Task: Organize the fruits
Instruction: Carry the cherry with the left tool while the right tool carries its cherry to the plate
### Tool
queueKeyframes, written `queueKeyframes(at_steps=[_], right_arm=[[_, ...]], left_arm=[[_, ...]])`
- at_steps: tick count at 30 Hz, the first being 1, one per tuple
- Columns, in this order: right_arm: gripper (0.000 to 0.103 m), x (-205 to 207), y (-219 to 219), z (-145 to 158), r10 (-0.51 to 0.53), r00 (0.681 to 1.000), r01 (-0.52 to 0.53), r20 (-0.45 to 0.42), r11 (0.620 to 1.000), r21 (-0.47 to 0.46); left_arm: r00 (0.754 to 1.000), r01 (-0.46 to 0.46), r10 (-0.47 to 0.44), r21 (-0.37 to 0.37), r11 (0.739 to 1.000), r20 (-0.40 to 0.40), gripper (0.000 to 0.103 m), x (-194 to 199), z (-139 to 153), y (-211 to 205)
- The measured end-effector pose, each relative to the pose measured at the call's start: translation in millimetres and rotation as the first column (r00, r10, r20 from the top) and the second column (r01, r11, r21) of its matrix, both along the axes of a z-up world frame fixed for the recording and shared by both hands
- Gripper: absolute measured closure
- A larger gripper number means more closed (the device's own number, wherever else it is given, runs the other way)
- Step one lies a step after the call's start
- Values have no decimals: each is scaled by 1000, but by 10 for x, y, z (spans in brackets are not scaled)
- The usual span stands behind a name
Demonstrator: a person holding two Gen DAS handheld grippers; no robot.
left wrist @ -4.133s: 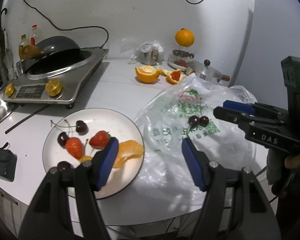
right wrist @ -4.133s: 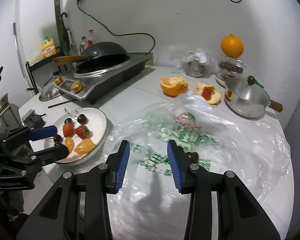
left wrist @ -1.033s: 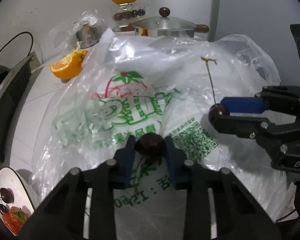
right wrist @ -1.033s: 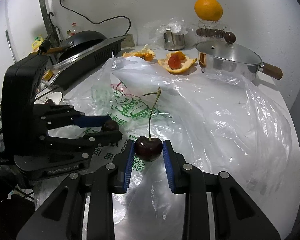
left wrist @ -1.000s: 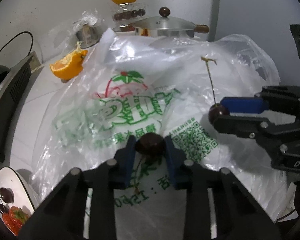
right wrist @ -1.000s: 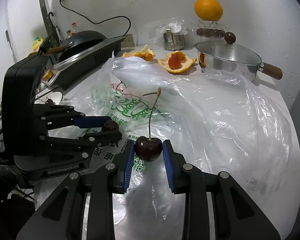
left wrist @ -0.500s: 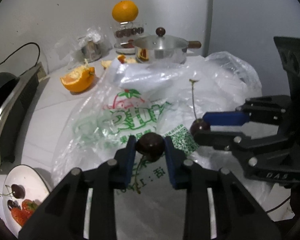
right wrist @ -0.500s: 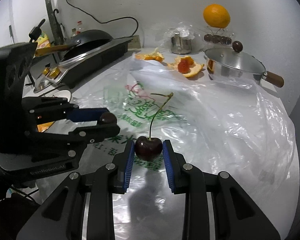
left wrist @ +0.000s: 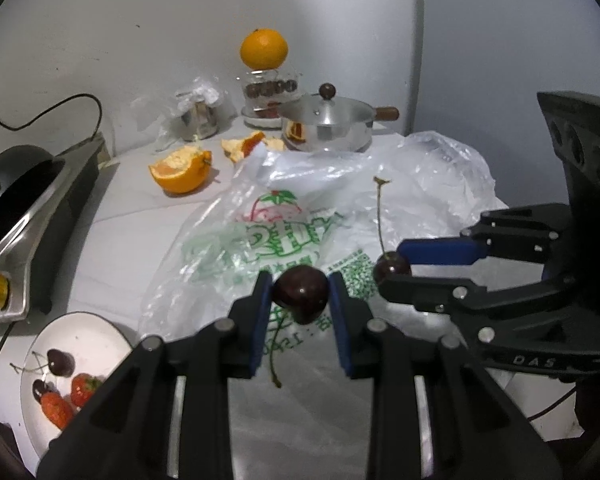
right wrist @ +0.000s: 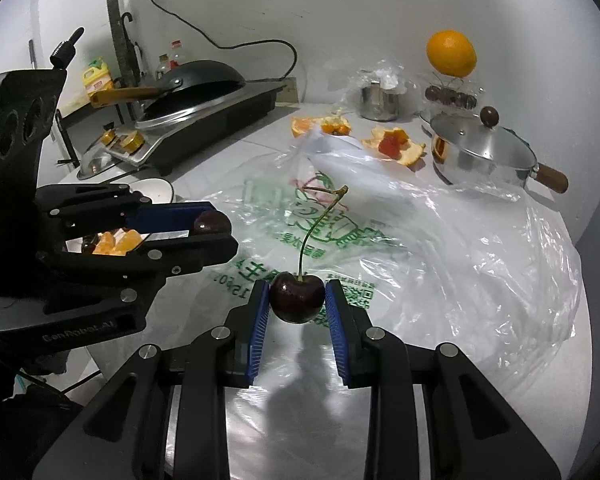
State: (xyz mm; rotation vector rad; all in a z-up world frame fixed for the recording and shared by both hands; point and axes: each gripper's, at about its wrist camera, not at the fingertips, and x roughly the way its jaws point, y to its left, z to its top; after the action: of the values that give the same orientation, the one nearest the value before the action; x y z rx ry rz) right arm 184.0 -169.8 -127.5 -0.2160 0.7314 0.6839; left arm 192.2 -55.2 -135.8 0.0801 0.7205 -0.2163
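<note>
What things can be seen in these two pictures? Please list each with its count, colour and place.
held cherries: 2, dark red, one in the left tongs, one with an upright stem in the right tongs
plastic bag: 1, clear with green print, spread on the counter
plate: 1, white, lower left, holding cherries and strawberries
whole orange: 1, orange, on top of a glass jar
cut orange: 1, orange, behind the bag
orange peel: 1 pile, near the pan
lidded pan: 1, steel, wooden handle, at the back
cooker with wok: 1, black and steel, left
tongs: 2, black with blue pads, both shut on a cherry
</note>
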Motion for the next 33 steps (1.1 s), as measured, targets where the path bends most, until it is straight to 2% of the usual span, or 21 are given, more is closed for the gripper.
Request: queueKeyframes(at_steps=[17, 33], right_arm=[[72, -240, 480, 108, 52, 998, -51, 32, 998, -36], [72, -434, 991, 133, 117, 992, -113, 44, 990, -83]], left_arm=[[996, -77, 78, -29, 997, 33, 74, -452, 112, 567], [982, -185, 187, -57, 981, 38, 74, -775, 30, 1192]])
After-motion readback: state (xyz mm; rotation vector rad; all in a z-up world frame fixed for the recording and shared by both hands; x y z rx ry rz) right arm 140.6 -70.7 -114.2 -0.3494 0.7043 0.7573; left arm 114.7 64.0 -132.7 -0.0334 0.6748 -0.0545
